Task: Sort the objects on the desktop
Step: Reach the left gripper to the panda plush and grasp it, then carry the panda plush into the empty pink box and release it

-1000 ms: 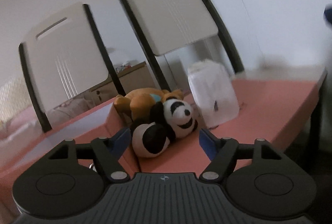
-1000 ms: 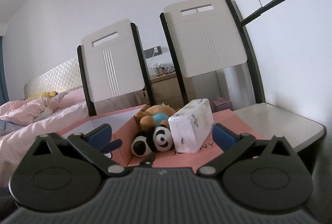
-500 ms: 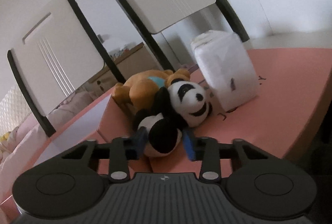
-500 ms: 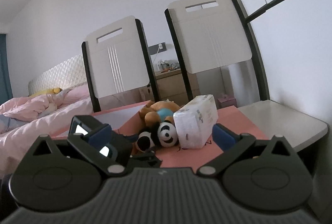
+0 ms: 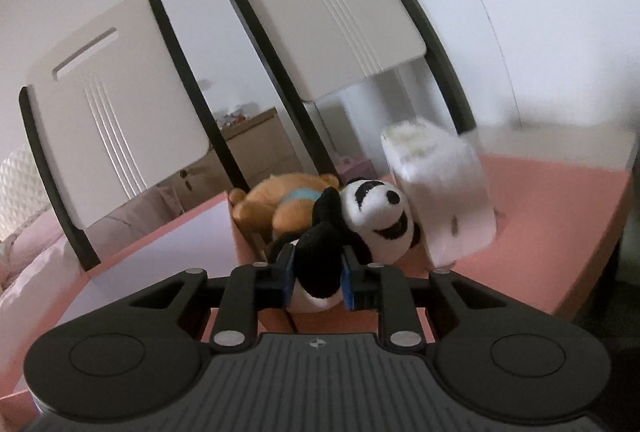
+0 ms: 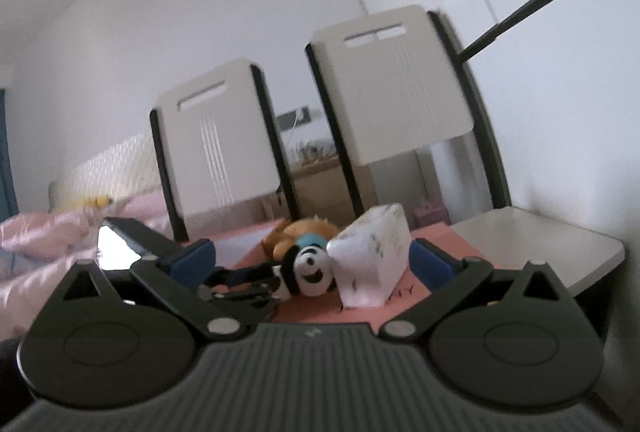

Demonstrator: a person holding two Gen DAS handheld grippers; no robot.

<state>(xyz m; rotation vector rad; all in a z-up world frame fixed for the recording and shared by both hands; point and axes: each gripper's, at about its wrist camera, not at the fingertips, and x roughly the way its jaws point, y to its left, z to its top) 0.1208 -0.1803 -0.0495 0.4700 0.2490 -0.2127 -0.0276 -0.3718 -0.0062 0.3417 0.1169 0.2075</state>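
Chairs stand in a pair behind the far edge of the table, with their backs up, so they block nothing on top of it. The table is pink and carries all the things to sort. They lie close together near its far edge, in one little heap, so each one has to be taken out by itself.

The biggest thing on it is the white tissue pack. It stands on the right of the heap, tilted a bit, and it touches the panda's head.

Next is the orange plush toy. It lies on its side just behind the panda and touches it.

The panda plush is at the front of the heap, so it is the easy one to take first. Its head points to the tissue pack.

The left hand-held gripper has just closed its jaws, and the blue pads now squeeze the panda's black and white body from both sides. The body is soft, so it bulges a bit between them. I think it is being picked up to go to its own place.

The right hand-held gripper has its jaws wide apart and holds nothing. It waits in front of the heap, maybe to take the tissue pack next.
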